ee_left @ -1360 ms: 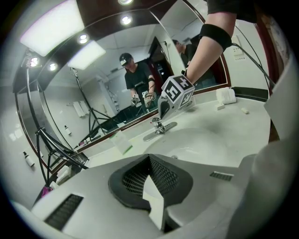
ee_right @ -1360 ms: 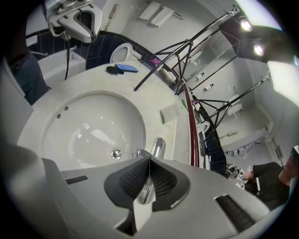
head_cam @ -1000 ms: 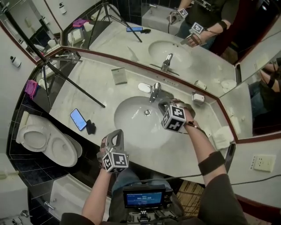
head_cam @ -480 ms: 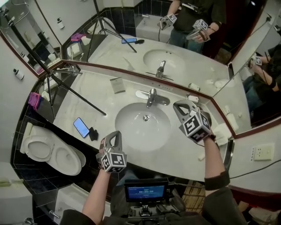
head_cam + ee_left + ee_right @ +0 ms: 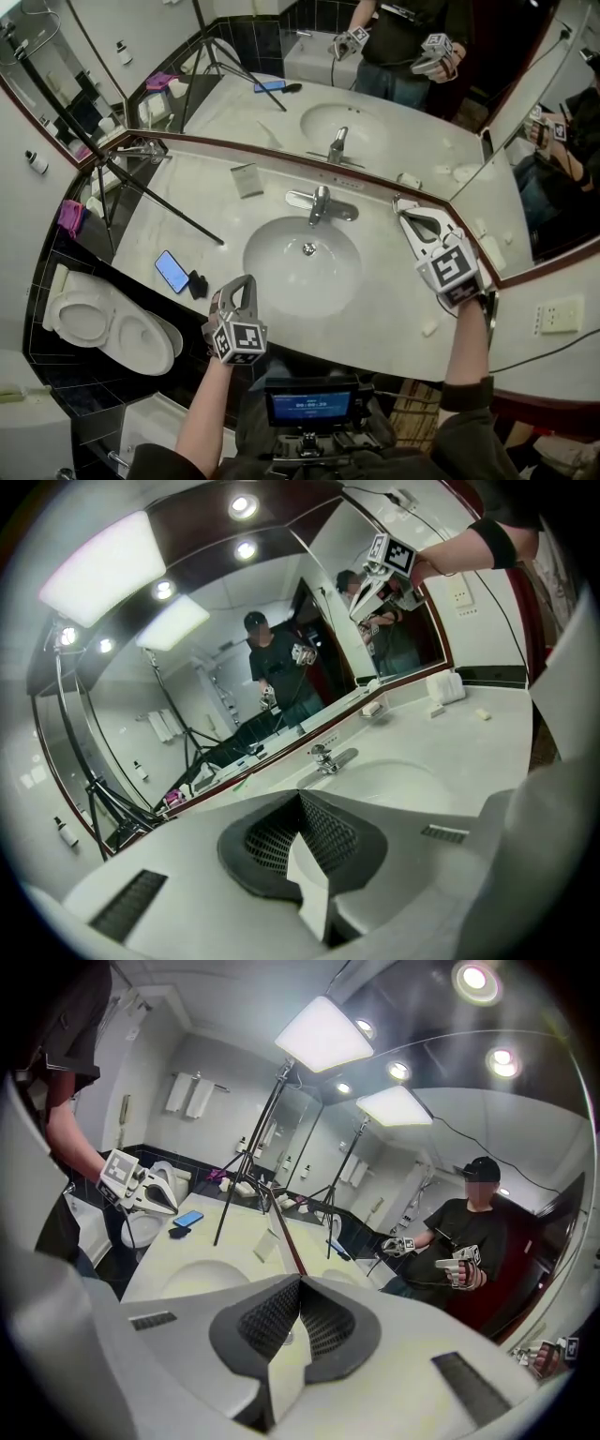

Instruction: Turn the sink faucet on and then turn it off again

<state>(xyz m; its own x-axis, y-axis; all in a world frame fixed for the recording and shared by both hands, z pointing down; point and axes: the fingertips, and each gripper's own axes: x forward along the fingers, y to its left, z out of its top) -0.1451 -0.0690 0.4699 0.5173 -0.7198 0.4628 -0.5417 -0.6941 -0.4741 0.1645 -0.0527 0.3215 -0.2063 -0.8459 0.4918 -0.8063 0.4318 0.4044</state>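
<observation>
Faucet (image 5: 321, 202) stands at 12 o'clock of the sink (image 5: 281, 272), on the tabletop (image 5: 375, 305), untouched. Left gripper (image 5: 246, 284) at 7 o'clock, jaws together, empty. Right gripper (image 5: 405, 208) at 3 o'clock, jaws together, empty.

My left tool (image 5: 246, 280), at 7 o'clock in the head view, is a pale grey plastic shell with a loop-shaped frame. A cube (image 5: 239, 340) of black-and-white square markers sits at its 6 o'clock end. My right tool (image 5: 401, 202), out at 3 o'clock, is the same build, its marker cube (image 5: 454, 267) toward 5 o'clock. Seen along the jaws, each tool has dark pads (image 5: 267, 841) with a fine mesh texture in a smooth whitish body, with ribbed dark slots (image 5: 131, 904) on either side. I wear dark short sleeves (image 5: 473, 441), and a black band (image 5: 502, 541) wraps my right forearm. In reflection I see my black T-shirt (image 5: 473, 1232) and black cap (image 5: 480, 1166).
</observation>
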